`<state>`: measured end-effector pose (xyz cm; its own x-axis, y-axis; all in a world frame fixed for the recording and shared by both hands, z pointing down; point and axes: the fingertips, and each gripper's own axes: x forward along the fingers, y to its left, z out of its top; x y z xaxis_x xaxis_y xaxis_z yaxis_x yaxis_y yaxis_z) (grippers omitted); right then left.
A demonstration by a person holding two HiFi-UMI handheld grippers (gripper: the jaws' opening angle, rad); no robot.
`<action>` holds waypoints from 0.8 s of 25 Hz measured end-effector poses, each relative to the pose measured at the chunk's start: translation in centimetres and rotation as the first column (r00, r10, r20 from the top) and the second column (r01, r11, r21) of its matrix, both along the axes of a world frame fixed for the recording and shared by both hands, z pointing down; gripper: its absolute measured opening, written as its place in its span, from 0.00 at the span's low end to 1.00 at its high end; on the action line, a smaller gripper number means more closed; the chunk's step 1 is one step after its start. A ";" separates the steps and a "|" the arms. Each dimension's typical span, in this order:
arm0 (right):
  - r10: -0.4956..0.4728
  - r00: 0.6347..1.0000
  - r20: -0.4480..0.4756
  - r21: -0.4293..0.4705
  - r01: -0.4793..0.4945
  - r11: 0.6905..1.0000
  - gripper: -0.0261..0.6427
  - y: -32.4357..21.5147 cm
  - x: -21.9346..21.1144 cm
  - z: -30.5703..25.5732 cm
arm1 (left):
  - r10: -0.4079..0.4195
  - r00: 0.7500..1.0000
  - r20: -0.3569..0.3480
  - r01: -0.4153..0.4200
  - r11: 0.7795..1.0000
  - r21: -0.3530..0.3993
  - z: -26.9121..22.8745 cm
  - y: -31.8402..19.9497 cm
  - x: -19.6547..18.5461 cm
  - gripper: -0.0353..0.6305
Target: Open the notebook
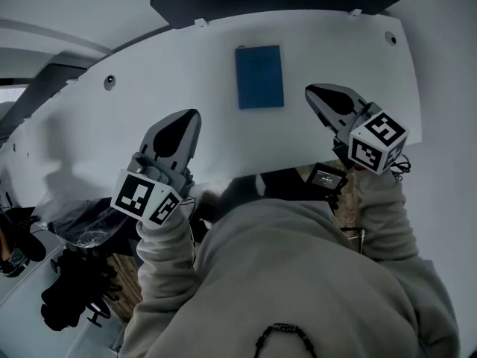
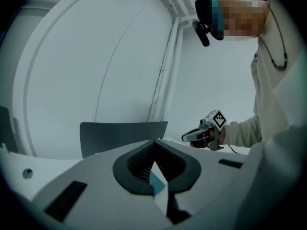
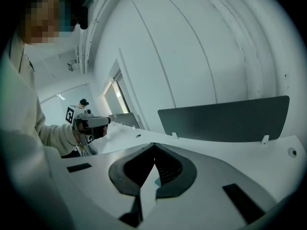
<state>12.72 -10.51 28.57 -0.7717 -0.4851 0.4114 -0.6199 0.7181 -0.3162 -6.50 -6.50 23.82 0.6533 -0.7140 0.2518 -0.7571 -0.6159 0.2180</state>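
Reopen the closed, empty left hand-held gripper (image 1: 194, 116) and right hand-held gripper (image 1: 311, 91), then pinch the light notebook (image 1: 259, 77) (probably stiff-covered) at its 3 o'clock edge.

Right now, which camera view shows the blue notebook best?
The head view: the whole notebook lies closed on the white table. The left gripper view shows only a blue sliver of it; the right gripper view, barely a speck.

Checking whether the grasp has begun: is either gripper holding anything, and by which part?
Nothing is held: the left gripper and right gripper are shut and empty, apart from the closed notebook.
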 end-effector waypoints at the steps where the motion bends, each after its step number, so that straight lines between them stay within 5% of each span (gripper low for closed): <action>1: -0.007 1.000 0.002 -0.004 0.007 1.000 0.07 0.0 -0.1 0.1 | 0.006 1.000 0.003 -0.006 1.000 -0.001 0.1 0.0 0.4 0.05; 12: -0.142 0.988 0.065 -0.032 0.144 0.989 0.07 1.6 -2.1 1.3 | -0.043 0.999 0.000 0.043 0.998 -0.046 2.9 0.3 1.6 0.05; 20: -0.094 0.995 0.020 -0.041 0.095 0.995 0.07 0.4 -2.7 3.6 | -0.056 0.998 0.004 0.056 0.992 -0.114 5.8 1.0 0.7 0.05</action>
<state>10.03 -10.11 32.19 -0.8207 -0.3923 0.4154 -0.5439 0.7591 -0.3576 -5.79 -5.47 29.61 0.6127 -0.7162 0.3342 -0.7900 -0.5436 0.2834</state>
